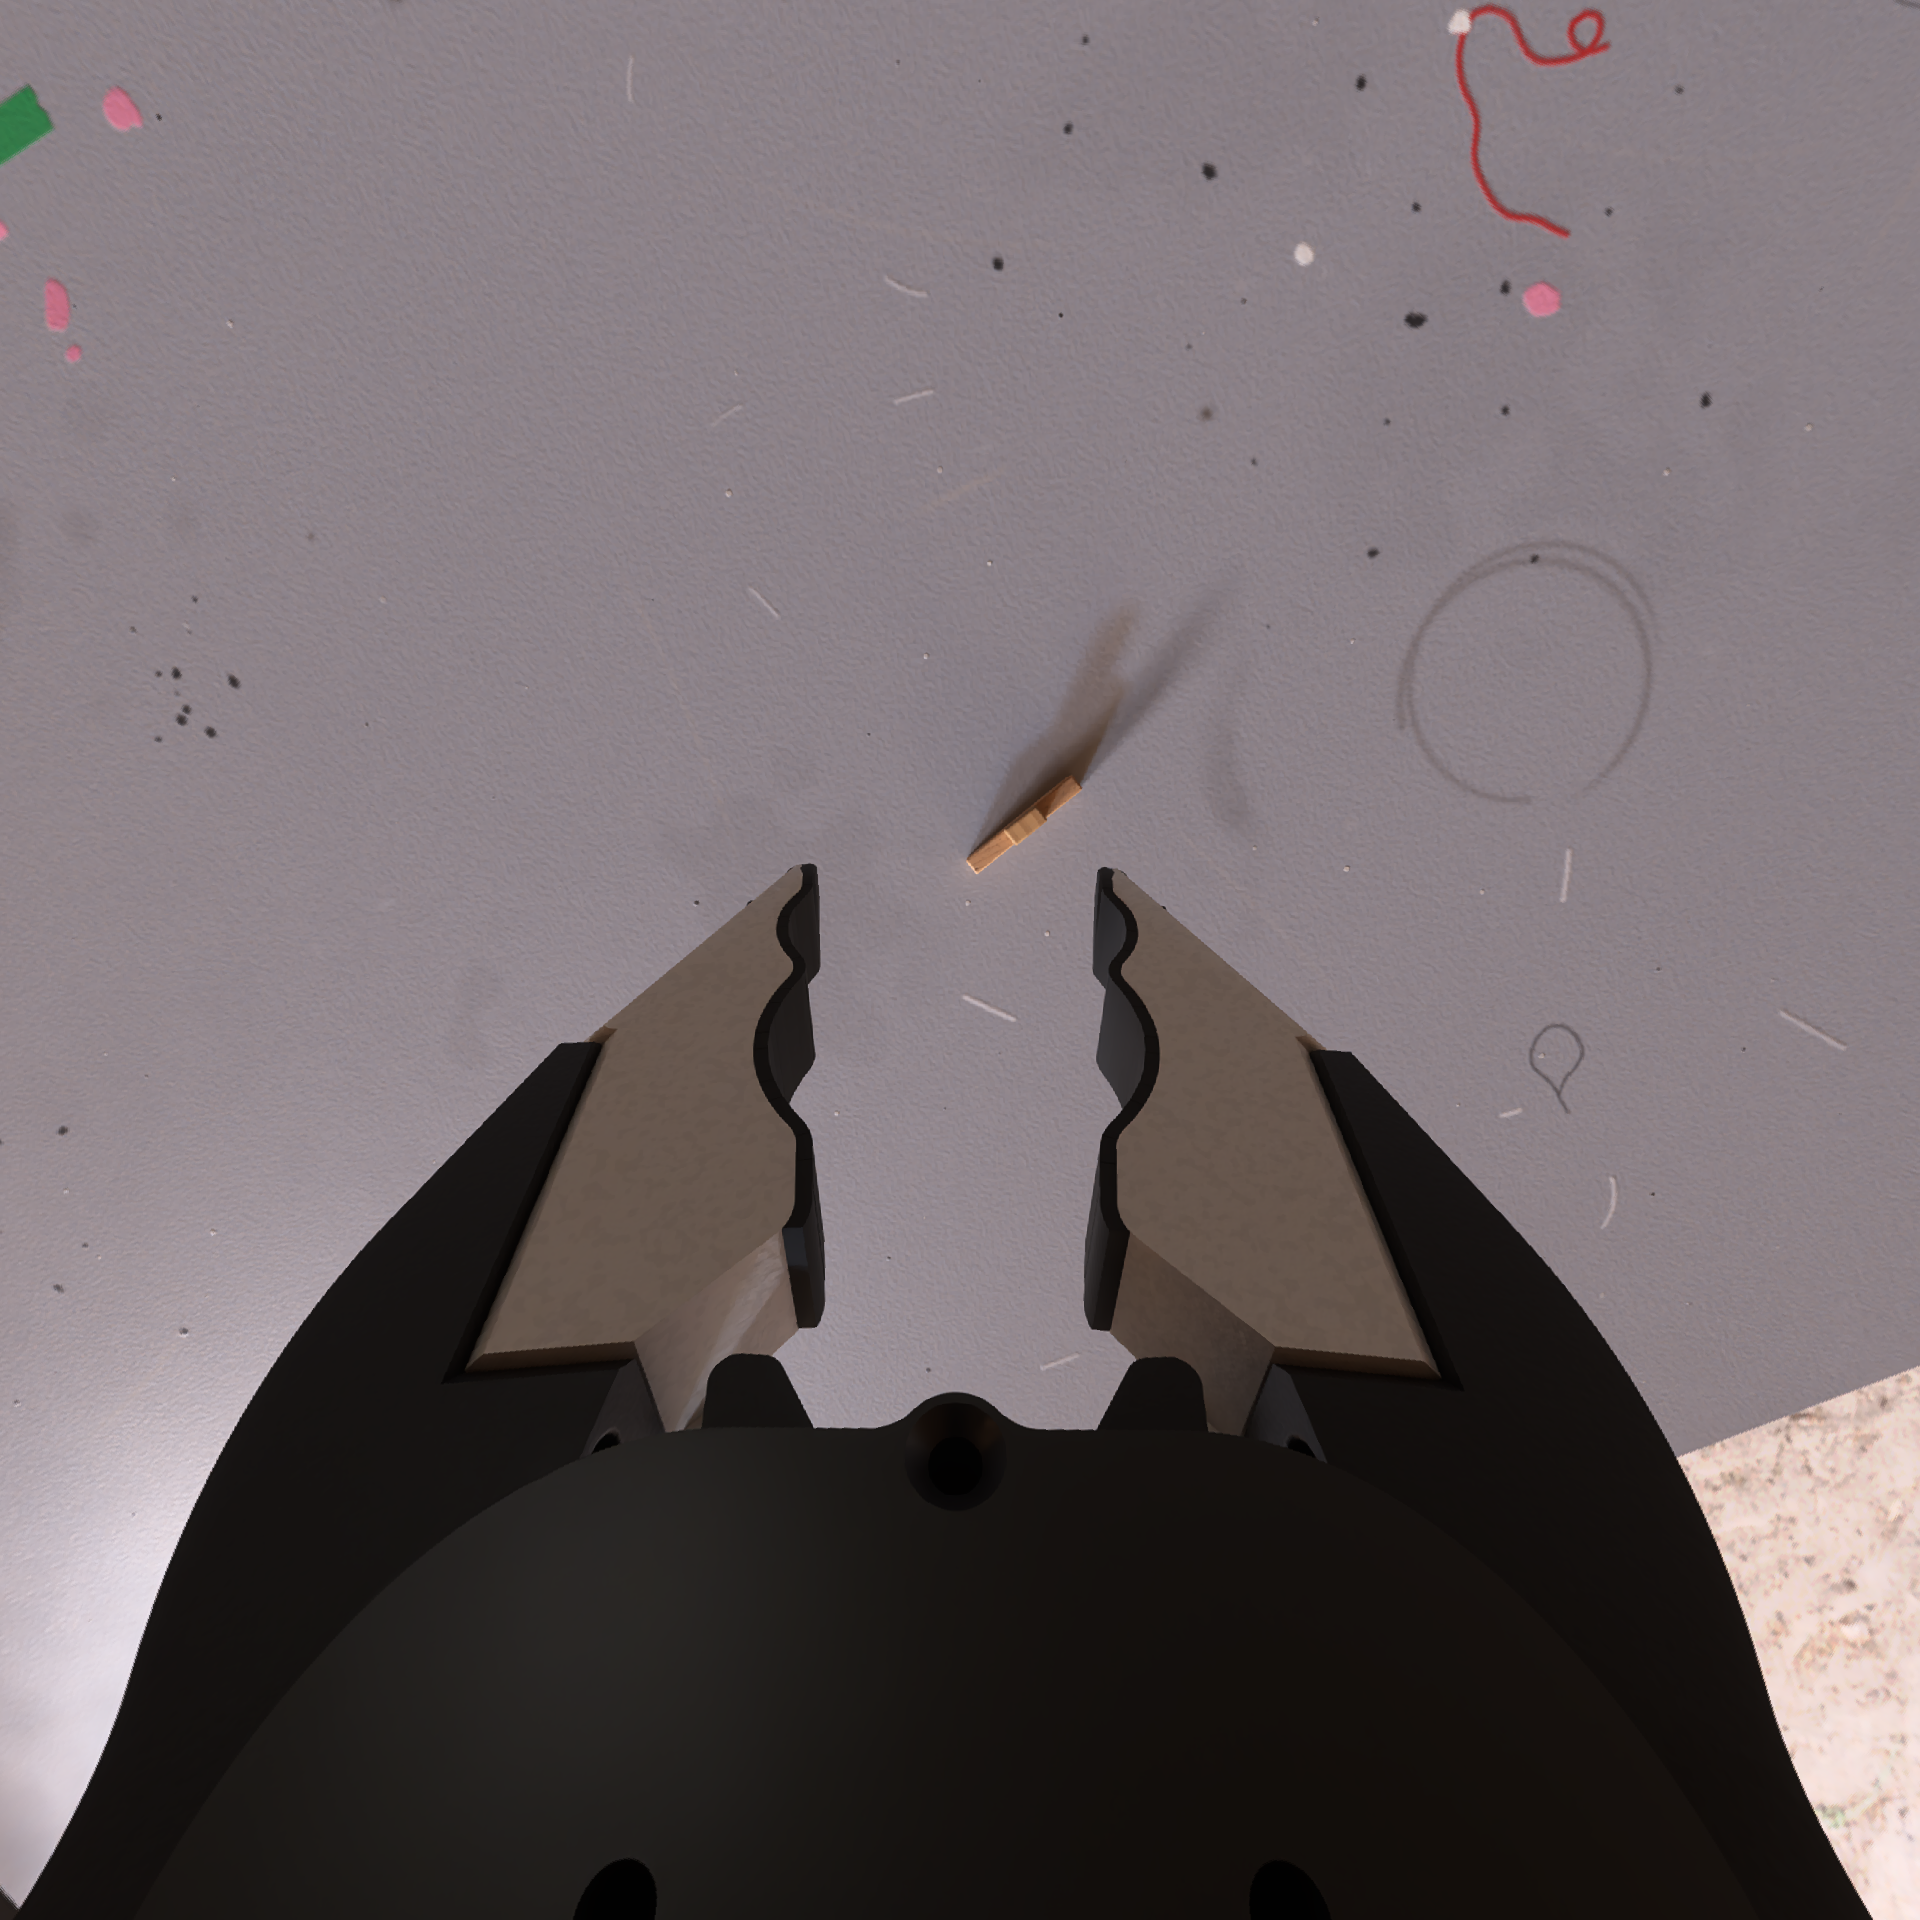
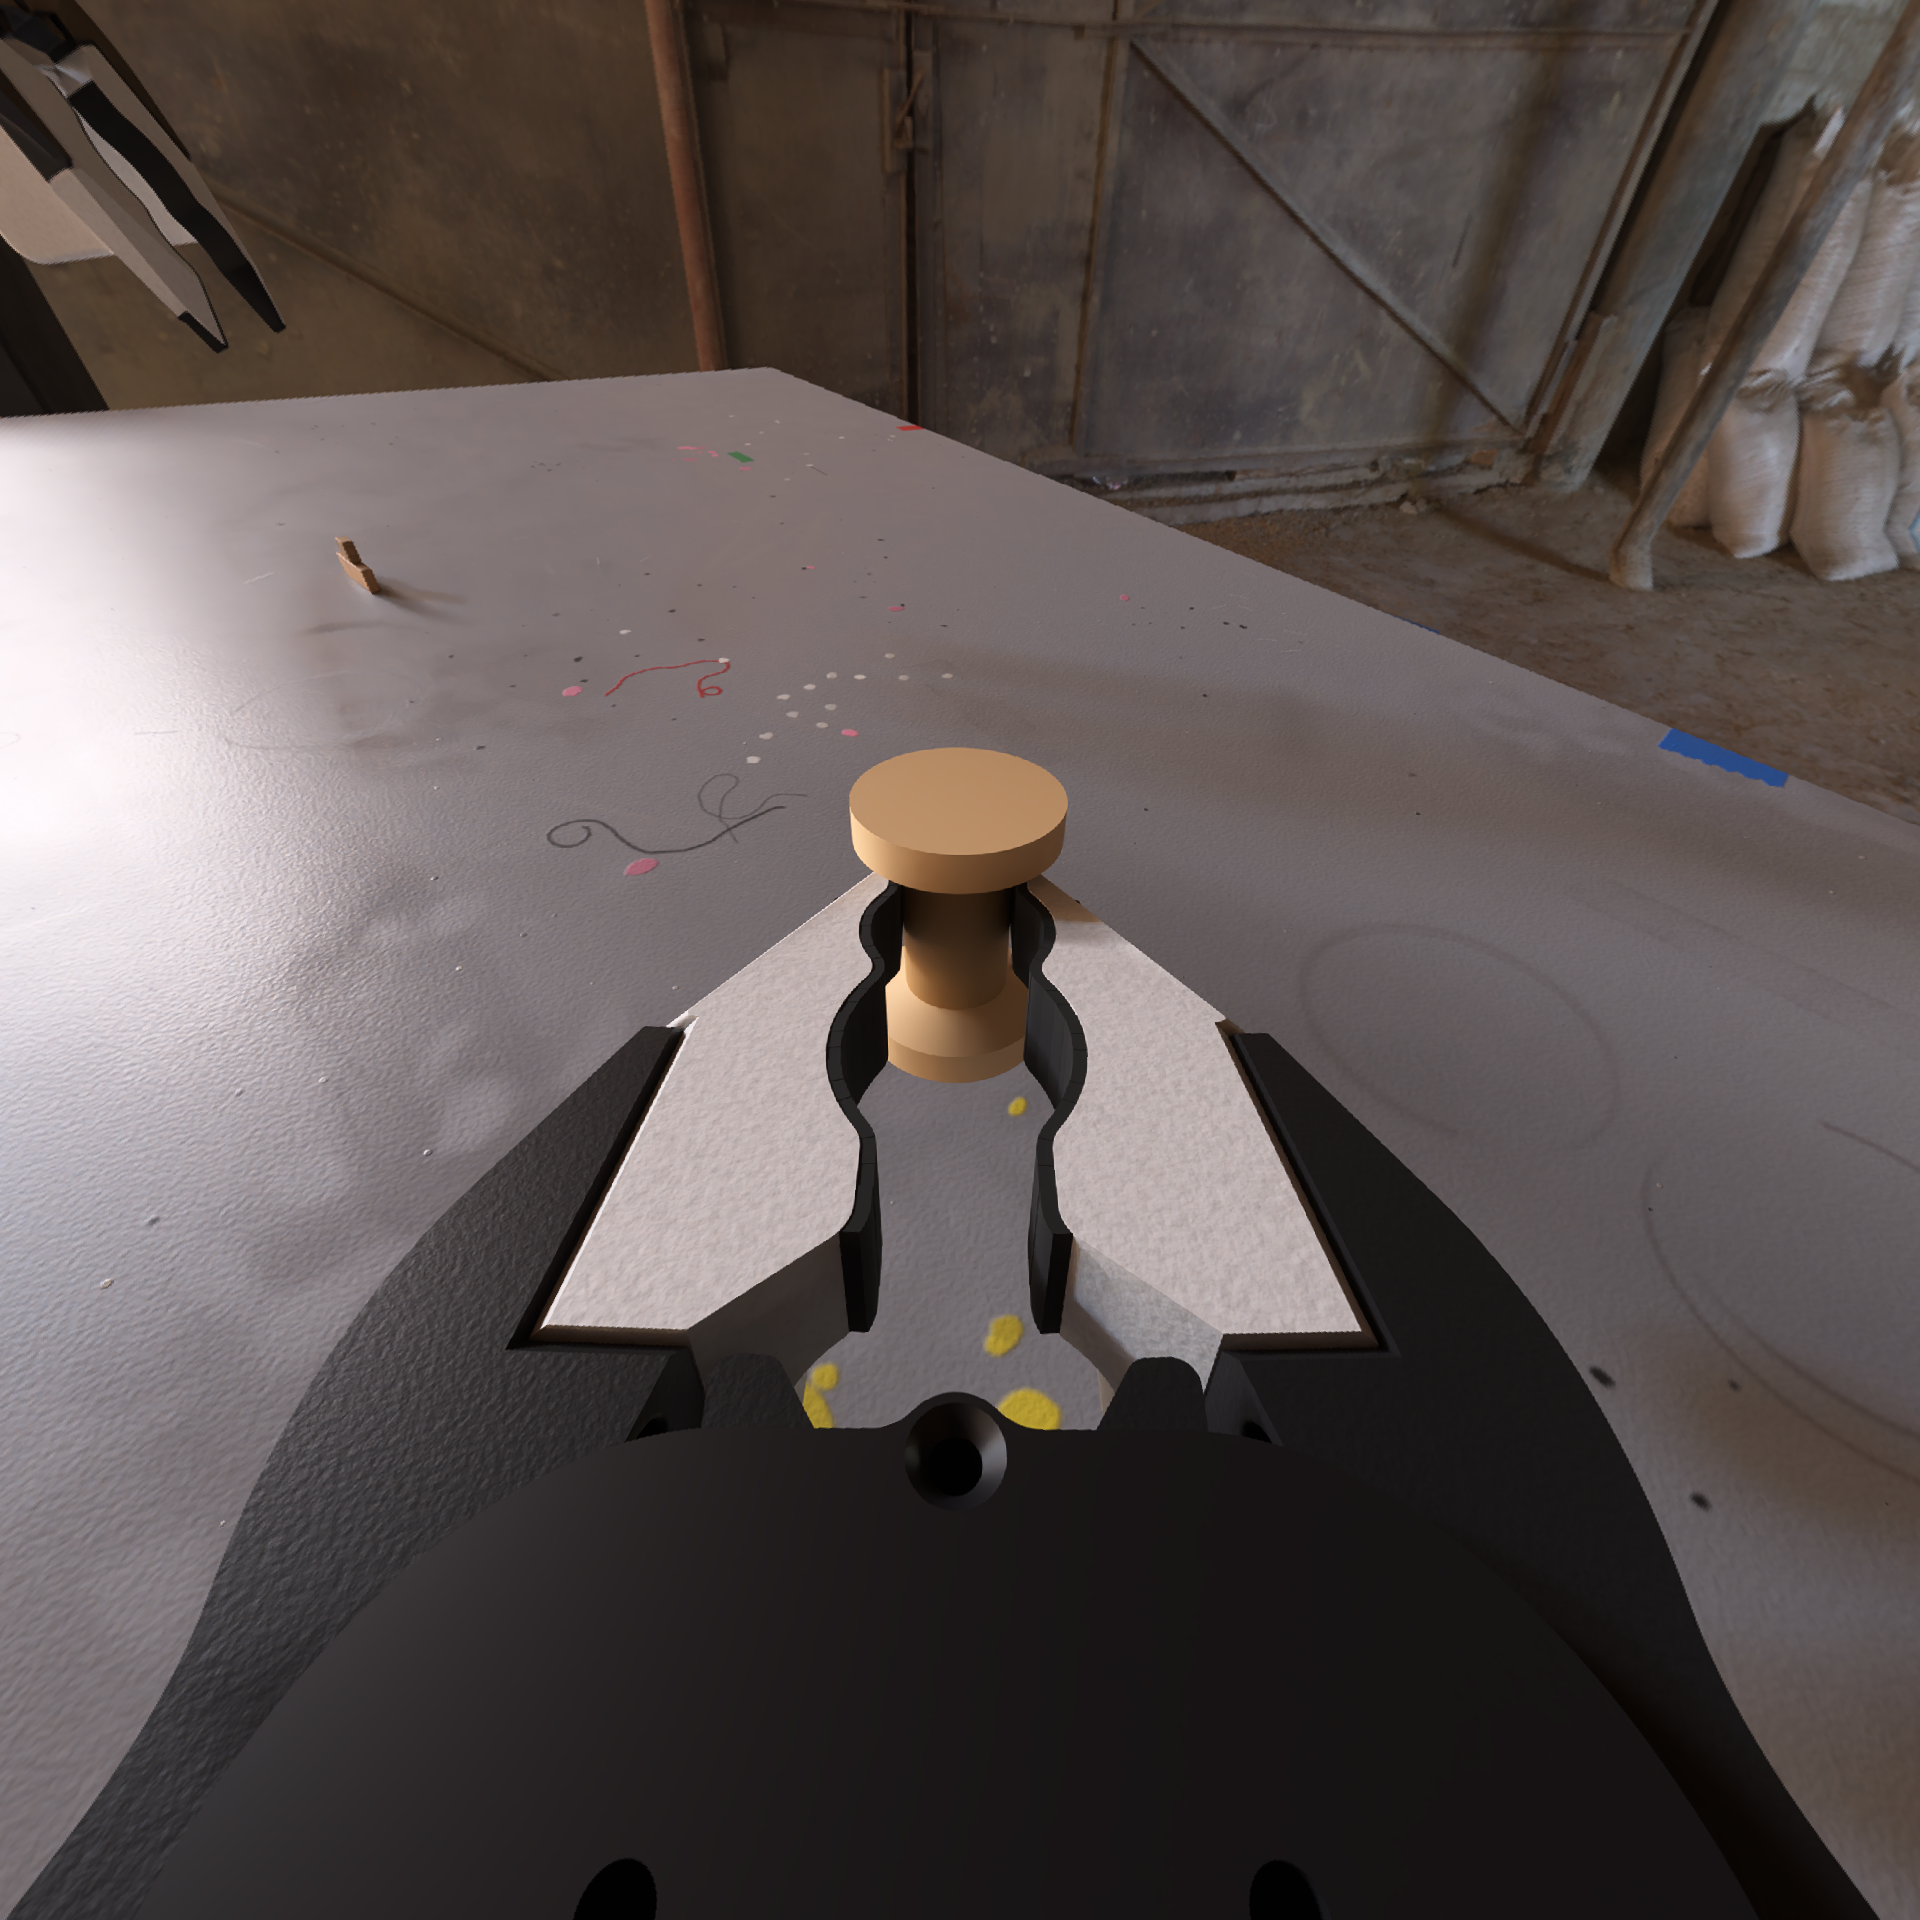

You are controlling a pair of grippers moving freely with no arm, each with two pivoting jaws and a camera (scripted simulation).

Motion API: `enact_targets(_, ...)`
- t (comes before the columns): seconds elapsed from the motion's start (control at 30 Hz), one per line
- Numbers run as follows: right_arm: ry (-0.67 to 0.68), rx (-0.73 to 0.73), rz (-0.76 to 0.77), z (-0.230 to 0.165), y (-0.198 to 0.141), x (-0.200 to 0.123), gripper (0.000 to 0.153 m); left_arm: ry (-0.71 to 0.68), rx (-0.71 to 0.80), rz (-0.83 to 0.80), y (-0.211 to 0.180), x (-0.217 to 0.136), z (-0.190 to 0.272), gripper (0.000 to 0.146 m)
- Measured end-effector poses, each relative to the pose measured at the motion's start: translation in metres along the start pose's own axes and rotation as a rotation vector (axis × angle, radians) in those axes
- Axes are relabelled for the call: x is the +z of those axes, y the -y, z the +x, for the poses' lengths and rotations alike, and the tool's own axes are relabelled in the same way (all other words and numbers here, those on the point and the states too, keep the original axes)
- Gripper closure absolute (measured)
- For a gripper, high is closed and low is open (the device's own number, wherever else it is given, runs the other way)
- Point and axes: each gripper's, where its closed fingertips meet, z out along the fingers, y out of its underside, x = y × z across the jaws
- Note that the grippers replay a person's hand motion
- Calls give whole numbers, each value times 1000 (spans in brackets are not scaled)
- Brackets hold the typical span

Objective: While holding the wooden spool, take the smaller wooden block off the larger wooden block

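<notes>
My right gripper [image 2: 956, 904] is shut on the wooden spool [image 2: 957, 914], gripping its narrow stem; the spool stands upright with its round cap above the fingertips. My left gripper [image 1: 956, 883] is open and empty, high above the table and looking straight down. Just beyond its fingertips lie the wooden blocks [image 1: 1023, 826], tiny from here: a long thin larger block with the smaller block [image 1: 1027, 824] on its middle. The blocks also show far off at the left in the right wrist view [image 2: 358, 566]. The left gripper shows at that view's top left [image 2: 218, 322].
The grey table [image 1: 520, 623] carries paint specks, a red squiggle [image 1: 1496, 125], a pencil circle [image 1: 1527, 675] and blue tape [image 2: 1720, 769]. Its edge runs at the lower right of the left wrist view [image 1: 1766, 1413]. White sacks [image 2: 1818, 468] and a metal wall stand beyond.
</notes>
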Motion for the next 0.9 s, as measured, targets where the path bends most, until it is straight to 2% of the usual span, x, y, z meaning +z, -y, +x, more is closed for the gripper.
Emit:
enact_targets(0.6,-9,-8,-2,0,0,0,133,39,-3,-56,-24,0,-6,93)
enact_targets(0.9,-12,-18,-5,-1,-1,0,133,23,131,-81,-31,15,-9,93)
